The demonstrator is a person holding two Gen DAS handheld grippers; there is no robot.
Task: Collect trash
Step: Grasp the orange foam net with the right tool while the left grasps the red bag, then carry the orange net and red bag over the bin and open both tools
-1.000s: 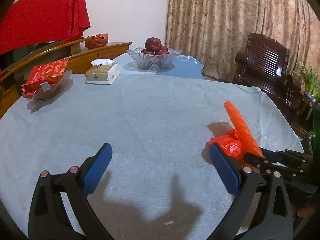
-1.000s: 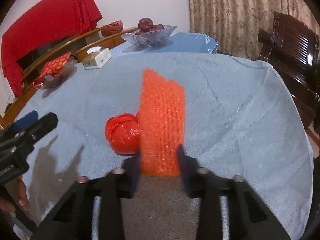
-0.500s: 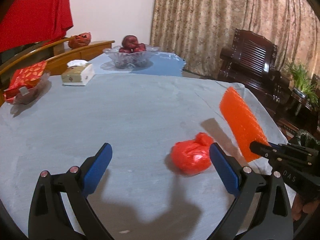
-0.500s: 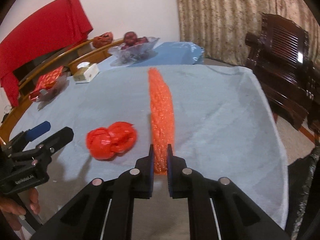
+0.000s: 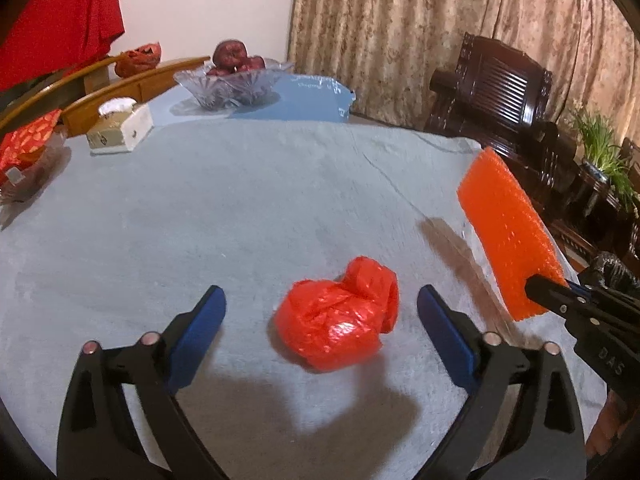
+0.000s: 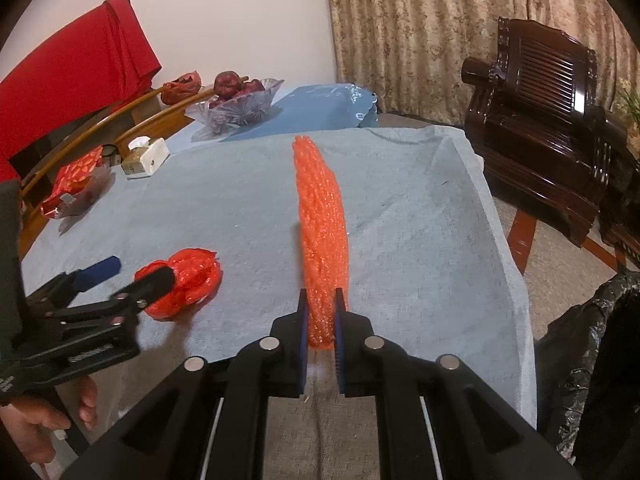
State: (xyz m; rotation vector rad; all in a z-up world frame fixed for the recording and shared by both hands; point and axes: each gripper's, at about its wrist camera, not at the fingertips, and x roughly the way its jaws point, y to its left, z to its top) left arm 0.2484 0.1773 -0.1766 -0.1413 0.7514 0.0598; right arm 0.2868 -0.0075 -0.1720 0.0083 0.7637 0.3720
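A crumpled red plastic bag (image 5: 338, 314) lies on the grey tablecloth (image 5: 200, 208), between the open blue fingers of my left gripper (image 5: 322, 330); it also shows in the right wrist view (image 6: 184, 282). My right gripper (image 6: 321, 314) is shut on the near end of an orange bubble-wrap sheet (image 6: 322, 220) and holds it up edge-on above the table's right edge. The same sheet shows in the left wrist view (image 5: 510, 232), to the right of the bag.
A glass fruit bowl (image 5: 232, 84), a tissue box (image 5: 120, 128) and a red packet in a dish (image 5: 28, 148) stand at the table's far side. A black-lined trash bin (image 6: 592, 364) is at the right, below the table edge. A dark wooden chair (image 6: 548, 120) stands beyond.
My left gripper has swung right and now has the red bag between its open fingers. My right gripper has carried the orange sheet to the right, away from the bag, and turned it edge-on.
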